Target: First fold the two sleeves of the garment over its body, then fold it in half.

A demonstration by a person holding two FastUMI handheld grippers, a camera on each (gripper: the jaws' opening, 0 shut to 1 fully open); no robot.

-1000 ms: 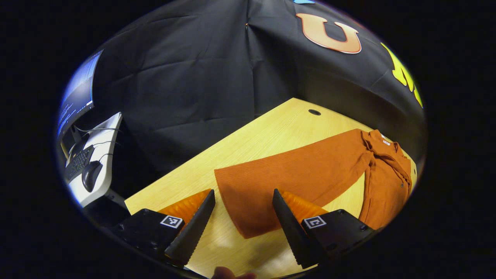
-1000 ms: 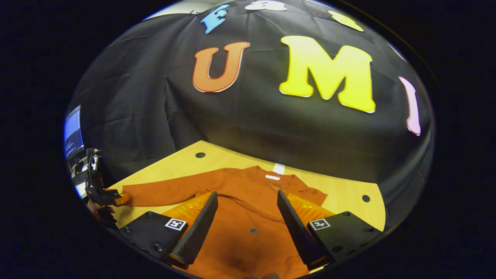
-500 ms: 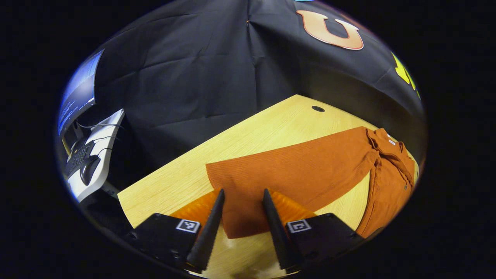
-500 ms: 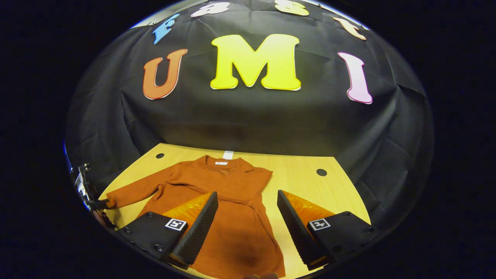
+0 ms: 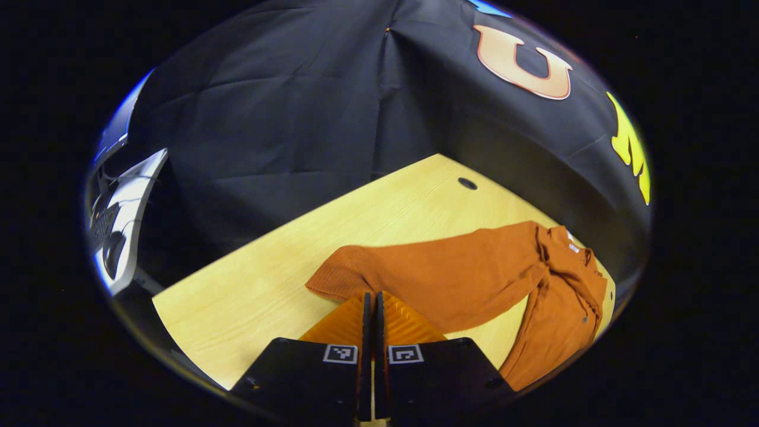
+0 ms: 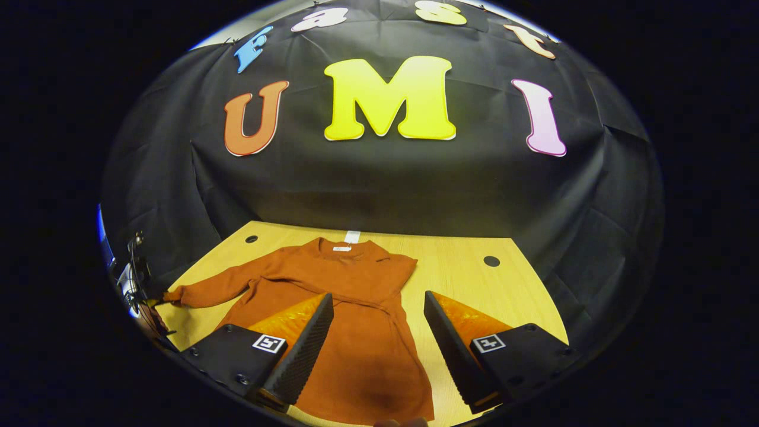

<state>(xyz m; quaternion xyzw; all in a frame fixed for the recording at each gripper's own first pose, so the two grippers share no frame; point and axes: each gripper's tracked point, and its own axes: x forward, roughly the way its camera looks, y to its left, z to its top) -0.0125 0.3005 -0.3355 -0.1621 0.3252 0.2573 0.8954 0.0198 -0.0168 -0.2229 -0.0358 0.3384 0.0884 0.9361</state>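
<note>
The garment (image 6: 356, 332) lies flat on the tabletop (image 6: 474, 284), lower centre of the right gripper view, collar toward the booth wall. One sleeve (image 5: 439, 276) stretches from the right toward the lower centre of the left gripper view, its cuff lifted and bunched. The left claw (image 5: 372, 302) is closed on that cuff. The right claw (image 6: 378, 308) is wide, hovering over the garment's lower body, gripping nothing.
</note>
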